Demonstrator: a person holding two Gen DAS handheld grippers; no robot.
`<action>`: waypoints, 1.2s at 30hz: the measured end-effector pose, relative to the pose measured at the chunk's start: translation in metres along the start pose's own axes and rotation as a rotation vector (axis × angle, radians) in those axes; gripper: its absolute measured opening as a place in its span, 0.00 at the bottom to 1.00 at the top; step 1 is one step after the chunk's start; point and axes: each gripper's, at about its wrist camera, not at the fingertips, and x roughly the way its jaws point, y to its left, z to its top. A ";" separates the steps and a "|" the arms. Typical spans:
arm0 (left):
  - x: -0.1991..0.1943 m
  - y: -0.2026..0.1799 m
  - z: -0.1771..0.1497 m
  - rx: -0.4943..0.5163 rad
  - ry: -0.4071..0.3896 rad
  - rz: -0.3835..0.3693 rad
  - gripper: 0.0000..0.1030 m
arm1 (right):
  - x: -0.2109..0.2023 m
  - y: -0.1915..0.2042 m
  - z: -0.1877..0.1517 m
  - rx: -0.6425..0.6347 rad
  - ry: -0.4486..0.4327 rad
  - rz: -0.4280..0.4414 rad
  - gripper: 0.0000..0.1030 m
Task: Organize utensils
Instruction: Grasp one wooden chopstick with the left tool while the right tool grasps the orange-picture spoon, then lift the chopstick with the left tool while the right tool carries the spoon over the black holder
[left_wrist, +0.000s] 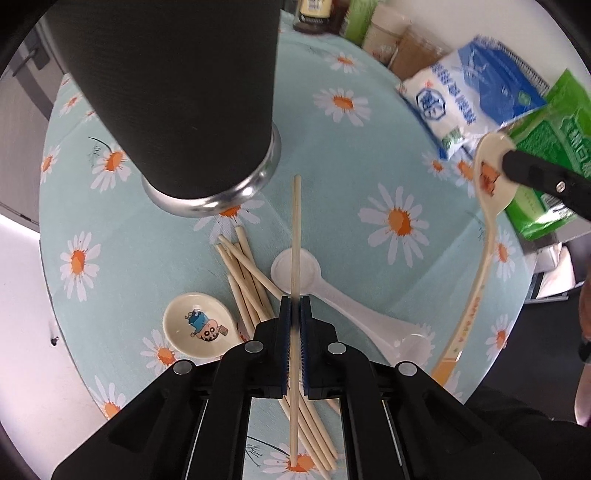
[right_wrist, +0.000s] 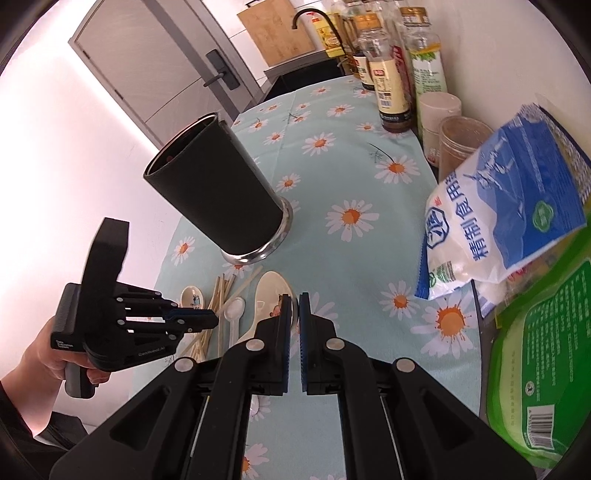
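Left claw (left_wrist: 294, 314) pinches 1 chopstick (left_wrist: 295, 236) above the table (left_wrist: 332, 166).

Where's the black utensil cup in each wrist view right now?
Left wrist: black utensil cup fills the upper left, steel base toward centre.
Right wrist: it stands left of centre, above the left gripper.
Shared landmark: loose chopsticks lying at its base.
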 end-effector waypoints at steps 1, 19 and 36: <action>-0.005 0.002 -0.001 -0.015 -0.017 -0.006 0.03 | 0.000 0.002 0.002 -0.007 0.001 -0.002 0.05; -0.117 0.026 -0.052 -0.213 -0.473 -0.126 0.03 | 0.001 0.075 0.044 -0.241 -0.014 -0.047 0.05; -0.171 0.051 -0.025 -0.175 -0.837 -0.229 0.03 | -0.049 0.139 0.113 -0.439 -0.173 -0.150 0.05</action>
